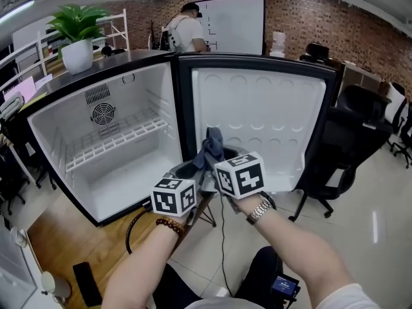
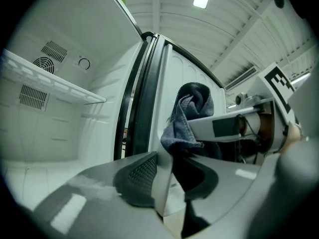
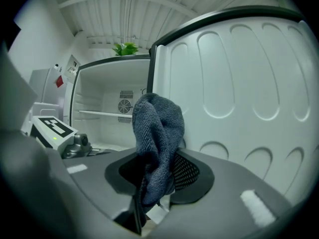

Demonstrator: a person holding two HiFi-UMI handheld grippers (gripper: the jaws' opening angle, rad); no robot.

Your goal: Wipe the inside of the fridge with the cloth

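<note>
Black-cased mini fridge [image 1: 96,66] w/ white plastic inside stands open on wood-look floor [image 1: 64,237]. The cabinet is at the left of the head view. Its white moulded door [image 1: 257,114] is swung wide to the right, inner face toward the camera.

Behind: red brick wall [image 1: 309,18] and a white whiteboard [image 1: 235,24] w/ a person in a white top [image 1: 185,31] at it. Black office chairs [image 1: 351,134] stand just right of the door. On the fridge top, back-left, is a green leafy plant in a white pot [image 1: 77,40]. Inside the cabinet: one white wire shelf [image 1: 112,137] abt mid-height, w/ a round fan grille [image 1: 103,113] on the back wall above it.

Both grippers sit low centre, in front of the hinge post, side by side, marker cubes close together.

- **Right gripper** [image 3: 159,176]: jaws clamped on a dark blue-grey terry cloth [image 3: 157,133]. The cloth is bunched, stands up above the pads and runs down btwn them. It's outside the cabinet, in front of the door's lower inner face, hinge side.
- **Left gripper** [image 2: 164,176]: jaws partly apart, nothing btwn them. It points toward the hinge edge, w/ the cloth just beyond its tips, clear of its pads.

Metal watch [image 1: 261,210] on the right wrist, brown bead bracelet [image 1: 169,224] on the left. Black cable [image 1: 129,230] loops on the floor by the fridge front.
</note>
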